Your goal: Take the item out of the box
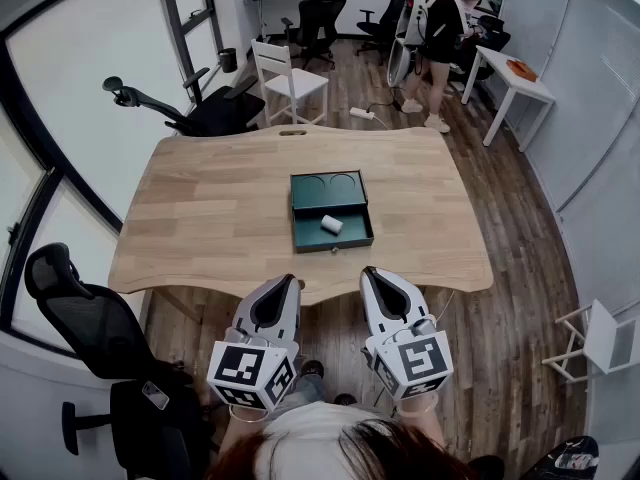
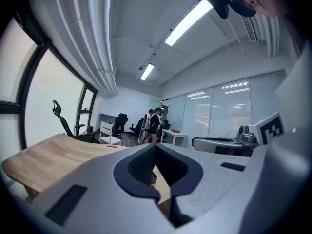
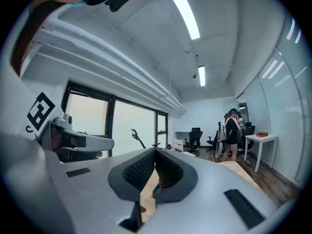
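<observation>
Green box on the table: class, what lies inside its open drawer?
One small white cylinder lies in the drawer of the green box. Anything under its top panel is covered.

Right gripper (image 3: 155,152), grey, lower centre, jaws drawn together with nothing between; left gripper (image 3: 107,143) at left edge; wooden table (image 3: 239,168) lower right; standing person (image 3: 231,135) and white desk (image 3: 261,139) at right; dark green sliver (image 3: 157,189) beneath jaws, possibly a box.
</observation>
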The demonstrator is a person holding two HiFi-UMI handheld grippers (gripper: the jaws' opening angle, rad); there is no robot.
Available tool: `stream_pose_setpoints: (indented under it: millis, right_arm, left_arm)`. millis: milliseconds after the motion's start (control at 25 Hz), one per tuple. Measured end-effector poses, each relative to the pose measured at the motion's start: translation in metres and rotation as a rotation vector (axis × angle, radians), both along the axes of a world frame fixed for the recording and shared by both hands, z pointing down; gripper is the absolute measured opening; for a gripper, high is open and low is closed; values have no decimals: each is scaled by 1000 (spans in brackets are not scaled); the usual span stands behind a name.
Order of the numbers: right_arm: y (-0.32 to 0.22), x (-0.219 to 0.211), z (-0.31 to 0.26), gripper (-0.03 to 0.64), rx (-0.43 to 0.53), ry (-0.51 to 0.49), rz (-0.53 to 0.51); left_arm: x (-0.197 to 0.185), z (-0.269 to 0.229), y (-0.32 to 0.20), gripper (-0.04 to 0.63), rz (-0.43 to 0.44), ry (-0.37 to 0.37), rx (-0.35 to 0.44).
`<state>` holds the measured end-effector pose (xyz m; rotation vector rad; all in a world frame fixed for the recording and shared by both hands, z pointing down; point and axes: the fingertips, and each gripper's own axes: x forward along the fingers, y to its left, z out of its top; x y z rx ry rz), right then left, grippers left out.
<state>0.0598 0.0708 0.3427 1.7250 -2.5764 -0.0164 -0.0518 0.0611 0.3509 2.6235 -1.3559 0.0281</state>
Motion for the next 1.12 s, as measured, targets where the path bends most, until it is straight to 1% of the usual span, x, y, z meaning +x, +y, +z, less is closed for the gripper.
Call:
stream_pose_setpoints:
  millis: [240,400,560,840,1120]
  right_arm:
    - [-17,-4,1,23,-5,-3,13]
    - [-29,-8,4,23,-31,-46,2]
    - [-39,-14,4,23,-33,-61,-8]
    - [-62,-23,5,23,-19,-16,31]
    - [-78,-33,6,23,-22,-3,54]
  left_arm:
    - [-4,3,-21,5,3,-1,-6]
    - [-6,4,-36,6,12,1,-8]
    - [-8,5,-50,6,25,2,-6]
    - [-15,7,-77,6,55,14,-3]
    - [-24,7,-94,6,83,11,1]
